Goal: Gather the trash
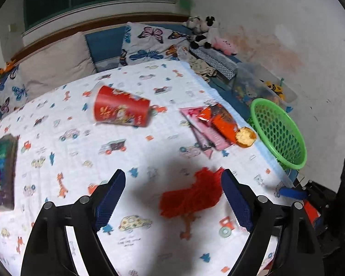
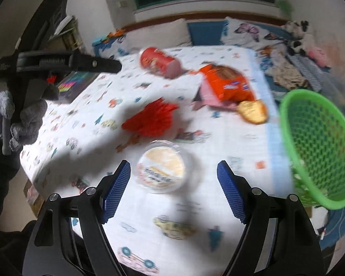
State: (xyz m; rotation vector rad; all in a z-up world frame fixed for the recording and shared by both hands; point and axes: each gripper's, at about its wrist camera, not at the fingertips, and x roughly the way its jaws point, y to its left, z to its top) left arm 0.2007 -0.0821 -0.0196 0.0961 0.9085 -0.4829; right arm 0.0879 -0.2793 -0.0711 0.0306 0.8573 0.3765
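Observation:
In the left wrist view my left gripper (image 1: 172, 172) hangs open over the bed with nothing between its fingers. A red fringed net (image 1: 195, 191) lies just inside its right finger. Farther off lie a red paper cup (image 1: 122, 107) on its side, an orange snack bag (image 1: 220, 120) on a pink packet, and a round golden wrapper (image 1: 245, 136). In the right wrist view my right gripper (image 2: 173, 163) is open above a round clear tub (image 2: 163, 170) on the sheet, pads apart from it. The green mesh basket (image 2: 319, 147) stands tilted at the bed's right edge.
A gloved hand (image 2: 23, 119) holds the left gripper at the upper left of the right wrist view. A dark box with coloured stripes (image 1: 0, 170) lies on the sheet at left. Pillows (image 1: 147, 43), plush toys (image 1: 204, 32) and a clear toy bin (image 1: 260, 85) line the far side.

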